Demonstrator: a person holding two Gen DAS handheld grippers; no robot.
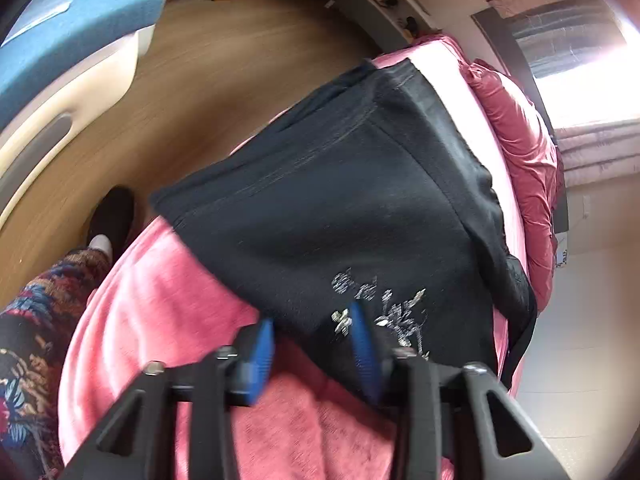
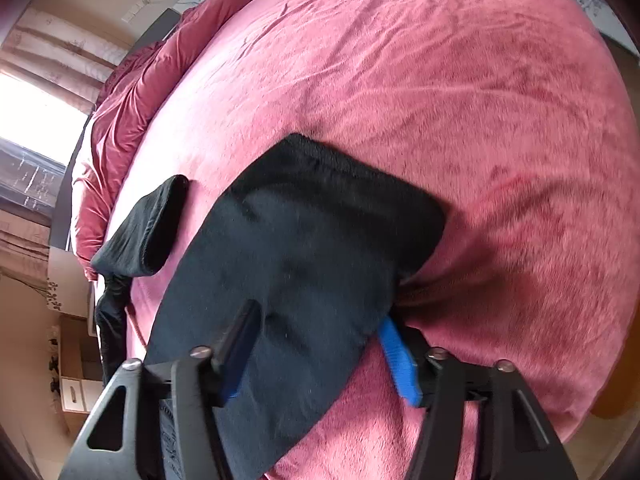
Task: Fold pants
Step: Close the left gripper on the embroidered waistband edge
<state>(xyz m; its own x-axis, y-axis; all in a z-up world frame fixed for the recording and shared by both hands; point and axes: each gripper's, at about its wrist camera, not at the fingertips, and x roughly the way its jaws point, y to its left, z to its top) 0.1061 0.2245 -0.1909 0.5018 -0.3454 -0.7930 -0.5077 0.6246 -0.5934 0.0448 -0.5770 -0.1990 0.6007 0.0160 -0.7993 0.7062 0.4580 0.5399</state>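
Black pants with pale embroidery lie folded on a pink bed. In the left wrist view my left gripper is open, its blue pads straddling the near edge of the pants by the embroidery. In the right wrist view the pants lie as a dark folded panel with a cuff end to the left. My right gripper is open, one finger over the cloth, the other blue pad beside its right edge.
A crumpled red duvet lies along the far side of the bed near a bright window. Wooden floor, a blue-topped cabinet and my patterned-trousered leg and dark slipper are left of the bed.
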